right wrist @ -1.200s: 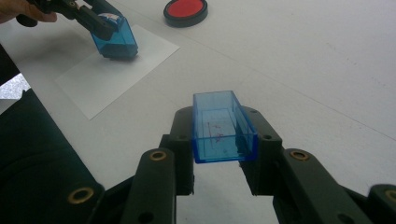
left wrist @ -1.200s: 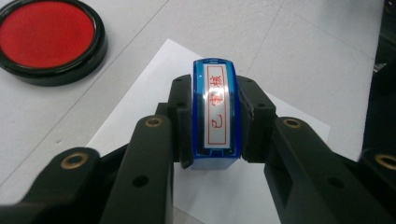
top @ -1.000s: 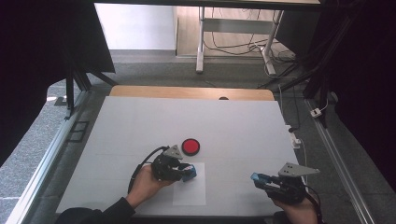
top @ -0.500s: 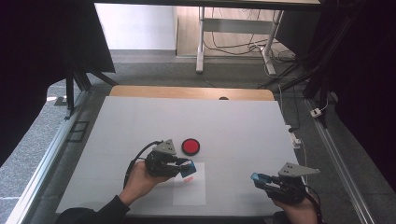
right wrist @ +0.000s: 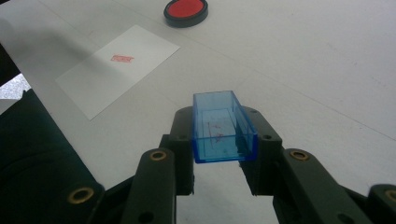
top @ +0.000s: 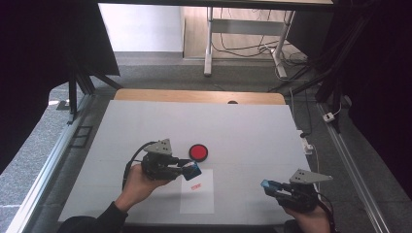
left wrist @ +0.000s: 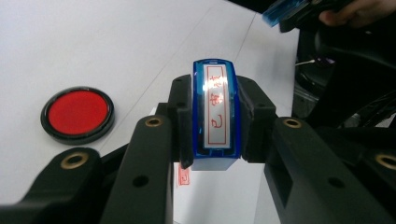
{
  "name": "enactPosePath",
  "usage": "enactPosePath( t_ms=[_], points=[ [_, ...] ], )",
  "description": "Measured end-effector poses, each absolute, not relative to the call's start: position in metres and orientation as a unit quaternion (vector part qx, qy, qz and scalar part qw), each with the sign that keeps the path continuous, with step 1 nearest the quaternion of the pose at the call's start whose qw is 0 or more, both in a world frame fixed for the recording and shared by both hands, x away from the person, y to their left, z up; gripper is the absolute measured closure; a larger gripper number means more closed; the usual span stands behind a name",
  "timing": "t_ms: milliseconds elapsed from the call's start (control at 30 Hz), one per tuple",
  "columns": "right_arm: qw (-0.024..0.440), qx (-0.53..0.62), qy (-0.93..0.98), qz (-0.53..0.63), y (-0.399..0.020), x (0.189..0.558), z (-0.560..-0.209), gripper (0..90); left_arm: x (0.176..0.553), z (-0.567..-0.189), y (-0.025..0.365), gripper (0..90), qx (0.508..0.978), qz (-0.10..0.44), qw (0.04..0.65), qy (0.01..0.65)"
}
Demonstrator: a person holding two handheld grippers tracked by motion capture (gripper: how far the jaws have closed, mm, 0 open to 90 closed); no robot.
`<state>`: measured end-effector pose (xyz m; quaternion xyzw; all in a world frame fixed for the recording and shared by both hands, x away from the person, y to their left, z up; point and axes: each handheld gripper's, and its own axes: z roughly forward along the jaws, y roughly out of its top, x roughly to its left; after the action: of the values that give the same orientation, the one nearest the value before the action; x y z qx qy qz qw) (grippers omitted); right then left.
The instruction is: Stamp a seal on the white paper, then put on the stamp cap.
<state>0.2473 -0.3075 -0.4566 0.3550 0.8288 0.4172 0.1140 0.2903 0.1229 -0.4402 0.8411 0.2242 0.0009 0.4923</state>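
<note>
My left gripper [top: 189,170] is shut on a blue stamp [left wrist: 216,116] whose white label carries red characters. It hangs just above the top edge of a white paper sheet [top: 197,196]. A small red imprint [top: 193,186] sits on the paper, and the imprint [right wrist: 122,58] is also in the right gripper view. A round red ink pad [top: 198,152] in a black rim lies just beyond the stamp. Near the table's front right, my right gripper [top: 271,186] is shut on the stamp's clear blue cap [right wrist: 223,128], hollow side up.
The white table [top: 243,131] has a wooden strip along its far edge. White sockets and cables [top: 306,143] sit at the right edge. Metal frame rails run along both sides. My right gripper's cap [left wrist: 285,10] appears far off in the left gripper view.
My left gripper has risen off the paper with the stamp and drawn back slightly to the left, uncovering the red imprint. The right gripper has stayed in place.
</note>
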Motion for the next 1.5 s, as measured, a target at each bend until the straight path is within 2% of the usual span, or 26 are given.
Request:
enactPosePath(
  t_ms=[367, 833, 1500],
  points=[
    [0.113, 0.354, 0.829, 0.418, -0.307, 0.247, -0.457, 67.8, 0.285, -0.427, 0.139, 70.3, 0.823, -0.001, 0.531, 0.203],
    [0.114, 0.344, 0.829, 0.425, -0.300, 0.247, -0.452, 67.9, 0.286, -0.428, 0.141, 70.3, 0.822, -0.012, 0.534, 0.198],
    [0.069, 0.276, 0.851, 0.442, -0.260, 0.254, -0.449, 67.9, 0.286, -0.428, 0.139, 70.3, 0.830, -0.008, 0.527, 0.184]
  ],
)
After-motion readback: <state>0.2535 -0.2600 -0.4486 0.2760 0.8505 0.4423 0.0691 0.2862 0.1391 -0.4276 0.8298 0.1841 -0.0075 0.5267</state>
